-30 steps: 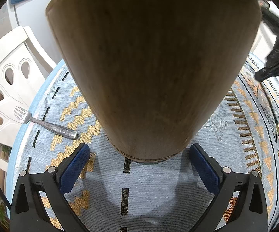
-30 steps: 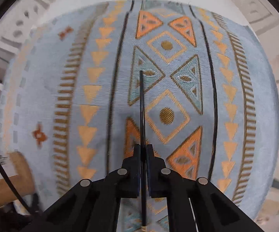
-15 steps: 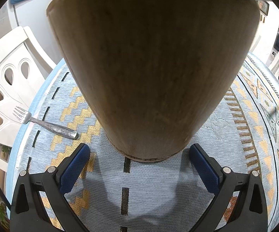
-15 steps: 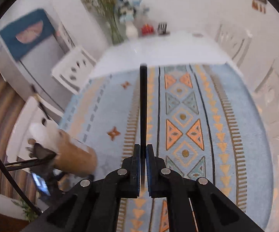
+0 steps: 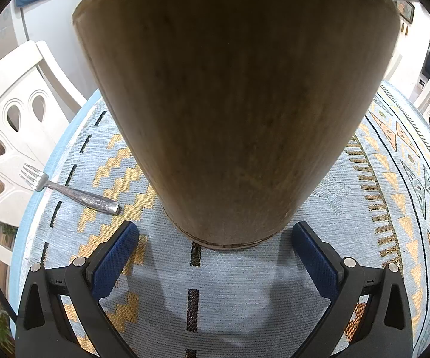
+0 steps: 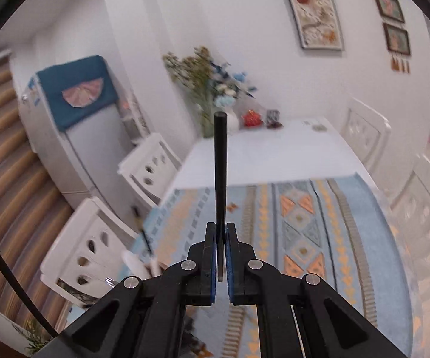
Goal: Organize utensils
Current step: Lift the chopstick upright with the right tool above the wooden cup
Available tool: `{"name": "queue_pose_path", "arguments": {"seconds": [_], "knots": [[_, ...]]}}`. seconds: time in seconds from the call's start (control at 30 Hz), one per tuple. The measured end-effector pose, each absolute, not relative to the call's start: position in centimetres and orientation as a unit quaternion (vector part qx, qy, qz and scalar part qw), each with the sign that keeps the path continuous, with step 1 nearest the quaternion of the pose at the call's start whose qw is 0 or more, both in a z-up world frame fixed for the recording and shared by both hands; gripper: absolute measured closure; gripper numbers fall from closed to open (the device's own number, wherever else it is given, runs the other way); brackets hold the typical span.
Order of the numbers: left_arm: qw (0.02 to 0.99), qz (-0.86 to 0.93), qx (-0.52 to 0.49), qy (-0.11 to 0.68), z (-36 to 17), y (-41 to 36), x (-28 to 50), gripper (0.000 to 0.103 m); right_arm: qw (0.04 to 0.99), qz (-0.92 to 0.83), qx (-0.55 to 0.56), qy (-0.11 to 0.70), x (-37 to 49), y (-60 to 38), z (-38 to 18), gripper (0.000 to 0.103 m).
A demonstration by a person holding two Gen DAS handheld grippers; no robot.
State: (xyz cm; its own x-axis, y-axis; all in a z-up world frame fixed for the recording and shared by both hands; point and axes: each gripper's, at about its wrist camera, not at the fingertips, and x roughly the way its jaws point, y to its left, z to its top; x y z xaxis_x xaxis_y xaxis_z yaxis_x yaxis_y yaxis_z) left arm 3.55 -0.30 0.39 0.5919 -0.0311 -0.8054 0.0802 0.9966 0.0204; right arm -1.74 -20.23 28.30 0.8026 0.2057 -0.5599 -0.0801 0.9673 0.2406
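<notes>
Presently: right gripper, jaws clamped on a thin black utensil pointing forward, above the patterned cloth. Left gripper, jaws wide, not touching the wooden holder upright between them. Fork at counter edge, left of holder.

Bright, even indoor light; fisheye-bent edges, right wrist view motion-blurred
</notes>
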Motion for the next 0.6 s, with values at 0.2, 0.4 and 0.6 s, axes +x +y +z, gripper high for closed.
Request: {"name": "queue_pose_path", "arguments": {"seconds": [0.2,0.4,0.6], "knots": [[0.892,-0.031,0.027,0.451,0.4,-0.3,3.6,0.0,0.945,0.134,0.108,0.28,-0.9,-16.9,30.9,0.098],[0.892,-0.03,0.028,0.45,0.1,-0.3,3.7,0.0,0.941,0.168,0.097,0.277,1.0,-13.9,31.1,0.098],[0.892,-0.03,0.028,0.45,0.1,-0.4,3.7,0.0,0.936,0.181,0.068,0.296,2.9,-11.4,29.2,0.098]]}}
